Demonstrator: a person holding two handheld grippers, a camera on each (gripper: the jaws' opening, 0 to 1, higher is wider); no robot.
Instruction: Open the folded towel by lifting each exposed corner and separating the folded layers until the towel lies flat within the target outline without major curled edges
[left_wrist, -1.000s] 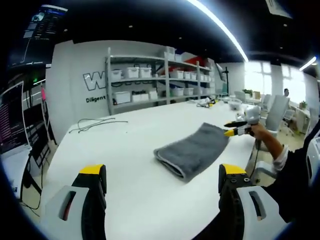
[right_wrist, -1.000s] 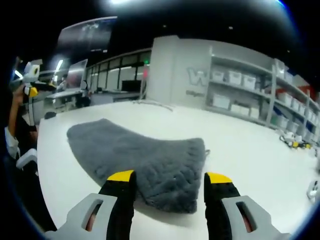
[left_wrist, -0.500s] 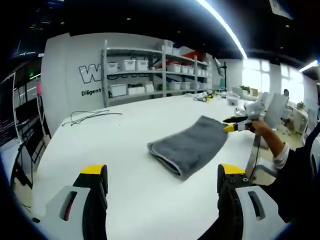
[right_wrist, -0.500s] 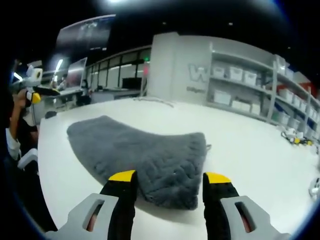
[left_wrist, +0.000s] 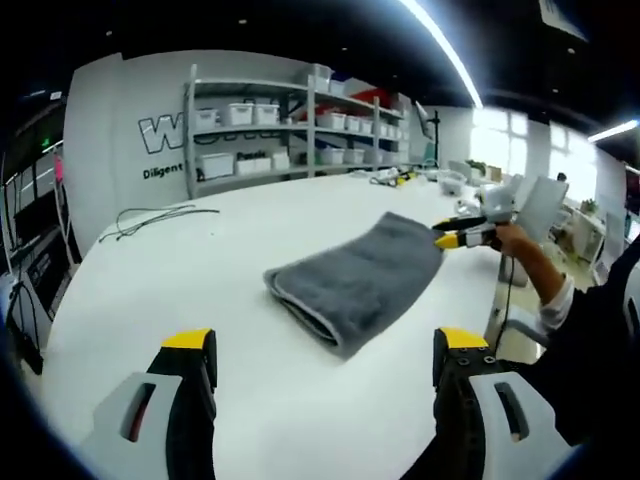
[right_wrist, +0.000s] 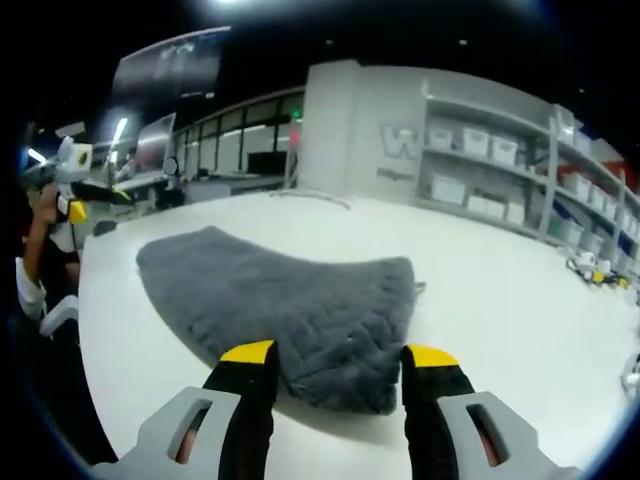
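Observation:
A grey folded towel (left_wrist: 352, 278) lies on the white table (left_wrist: 180, 290), its layered fold edge facing the left gripper view. My left gripper (left_wrist: 323, 345) hovers open well short of it, nothing between its jaws. At the towel's far end, a hand holds my right gripper (left_wrist: 452, 233). In the right gripper view the towel (right_wrist: 280, 290) stretches away to the left, and my right gripper (right_wrist: 339, 356) stands open with its jaws astride the towel's near end. The left gripper (right_wrist: 76, 196) shows at the far left.
A black cable (left_wrist: 160, 215) lies on the far left of the table. Shelves with white bins (left_wrist: 270, 135) line the back wall. Small items (left_wrist: 400, 178) sit at the table's far end. Chairs (left_wrist: 535, 210) stand to the right, past the table edge.
The left gripper view has swung, so the towel now sits lower and more to the left. My right gripper has edged a little closer over the towel's end. The towel itself has not moved.

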